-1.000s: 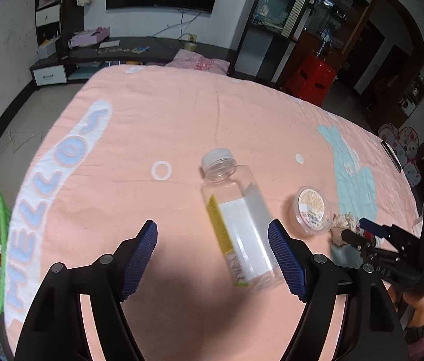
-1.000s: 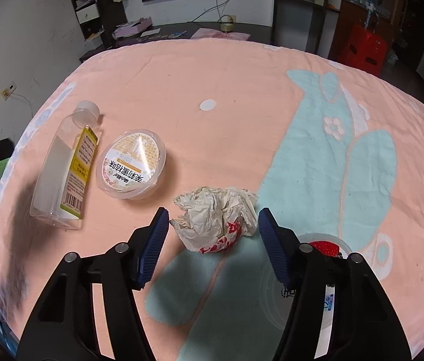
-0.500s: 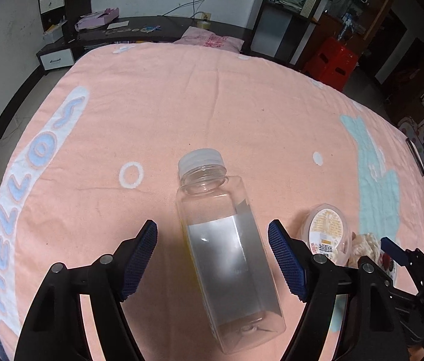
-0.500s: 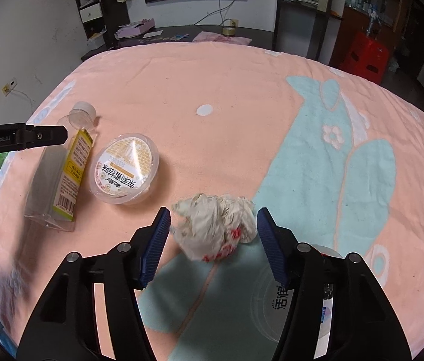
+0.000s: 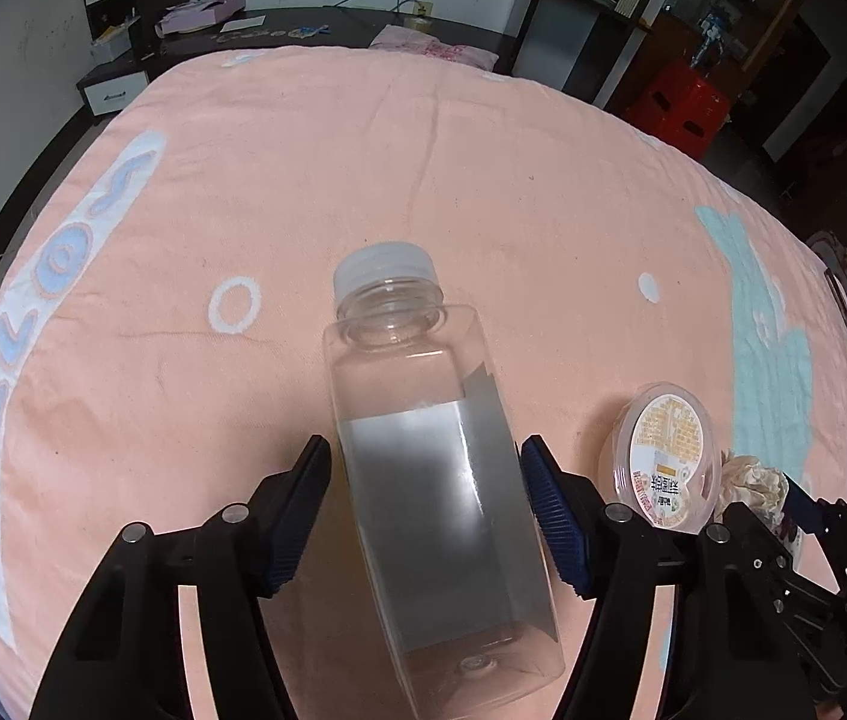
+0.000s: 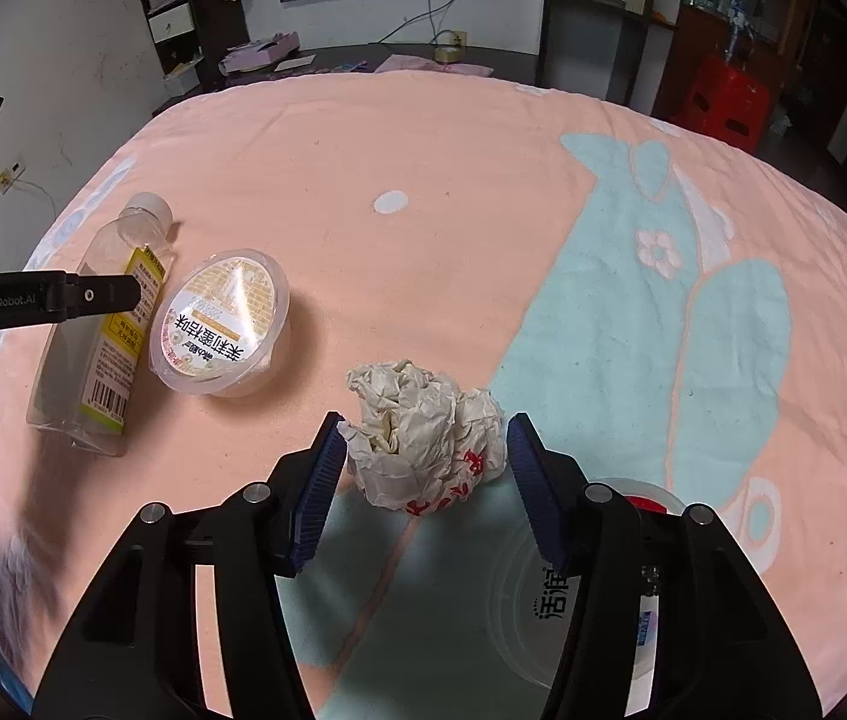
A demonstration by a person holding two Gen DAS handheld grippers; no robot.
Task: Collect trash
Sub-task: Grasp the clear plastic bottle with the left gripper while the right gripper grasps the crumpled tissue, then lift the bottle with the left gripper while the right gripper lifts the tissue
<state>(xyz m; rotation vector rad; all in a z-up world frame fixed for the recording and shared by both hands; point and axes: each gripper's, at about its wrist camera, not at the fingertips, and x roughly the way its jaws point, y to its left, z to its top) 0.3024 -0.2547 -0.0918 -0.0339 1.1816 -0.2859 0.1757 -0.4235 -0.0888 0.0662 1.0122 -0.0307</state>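
We close the left gripper point(image 5: 426, 510) squarely on the flat sides of the empty bottle point(image 5: 435, 468) lying on the pink blanket point(image 5: 363, 180) — its jaws have just been closing, pads beside the plastic but not yet pressing. The right gripper point(image 6: 420, 480), also narrowing, brackets the crumpled paper point(image 6: 417, 426) without pinching it. A second ago the bottle lay off toward the left gripper's right jaw — now it is centred.
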